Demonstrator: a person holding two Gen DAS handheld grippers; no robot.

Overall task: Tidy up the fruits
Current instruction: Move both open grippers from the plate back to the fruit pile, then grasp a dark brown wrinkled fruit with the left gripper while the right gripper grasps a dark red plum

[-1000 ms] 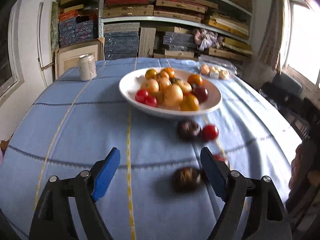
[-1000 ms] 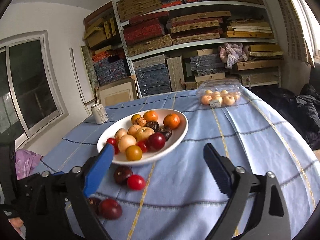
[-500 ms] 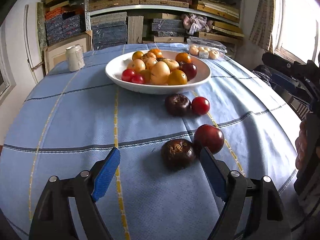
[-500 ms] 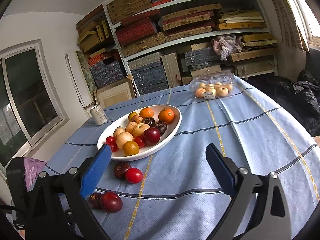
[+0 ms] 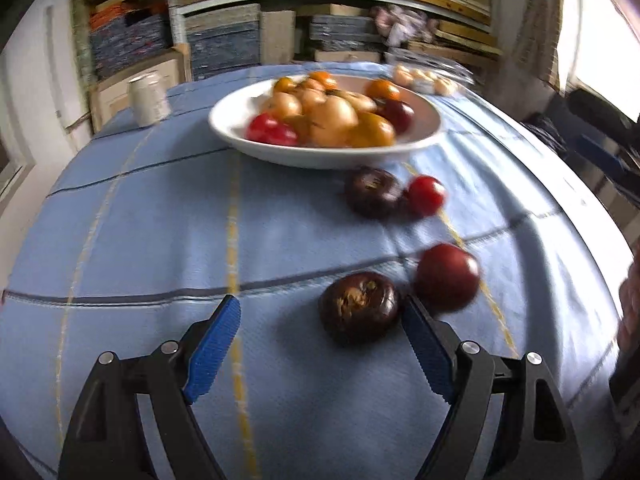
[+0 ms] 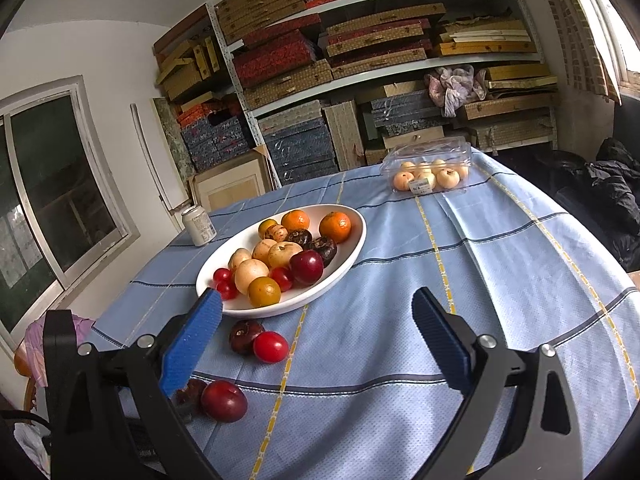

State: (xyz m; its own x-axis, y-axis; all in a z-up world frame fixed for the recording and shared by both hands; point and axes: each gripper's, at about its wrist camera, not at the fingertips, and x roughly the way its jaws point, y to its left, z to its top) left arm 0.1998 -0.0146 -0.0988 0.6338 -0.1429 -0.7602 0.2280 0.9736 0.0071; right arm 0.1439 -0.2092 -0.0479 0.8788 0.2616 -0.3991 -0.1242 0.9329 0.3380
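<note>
On the blue tablecloth point(image 5: 168, 216), far from the white bowl point(image 5: 320, 156), my left gripper point(image 5: 320, 344) has come down closer. Its jaws are wide apart around the dark fruit point(image 5: 359, 307), almost touching its right side. Next I can squeeze it; my right gripper point(image 6: 318, 336) waits, jaws apart and empty.

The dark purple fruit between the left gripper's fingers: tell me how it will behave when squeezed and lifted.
The dark purple fruit looks round, so it may roll toward the red plum beside it. Its scuffed skin suggests decent grip. The open left gripper spans it.
</note>
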